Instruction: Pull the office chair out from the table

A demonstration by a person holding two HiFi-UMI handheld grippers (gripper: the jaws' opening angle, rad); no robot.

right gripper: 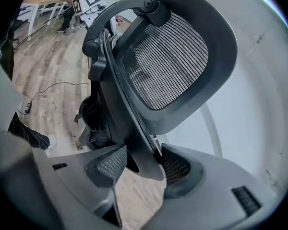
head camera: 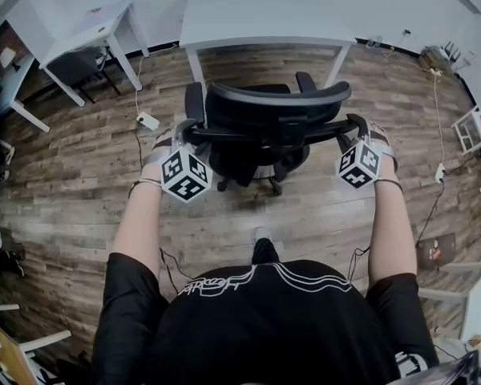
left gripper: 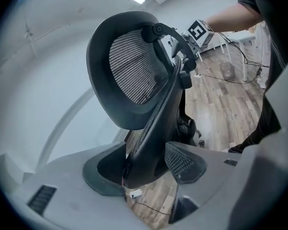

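Note:
A black mesh-backed office chair (head camera: pixel 264 115) stands on the wood floor just in front of a white table (head camera: pixel 264 14), its backrest toward me. My left gripper (head camera: pixel 183 131) grips the left end of the backrest frame, and my right gripper (head camera: pixel 354 128) grips the right end. In the left gripper view the backrest's edge (left gripper: pixel 134 75) runs down between the pads (left gripper: pixel 182 162), which sit against it. The right gripper view shows the same: the frame edge (right gripper: pixel 173 61) lies wedged between the two pads (right gripper: pixel 110 164).
A second white table (head camera: pixel 88 30) with a dark chair (head camera: pixel 72 66) under it stands at the back left. A white power adapter (head camera: pixel 147 120) and cables lie on the floor. A white rack (head camera: pixel 473 127) is at the right. My foot (head camera: pixel 260 235) is behind the chair.

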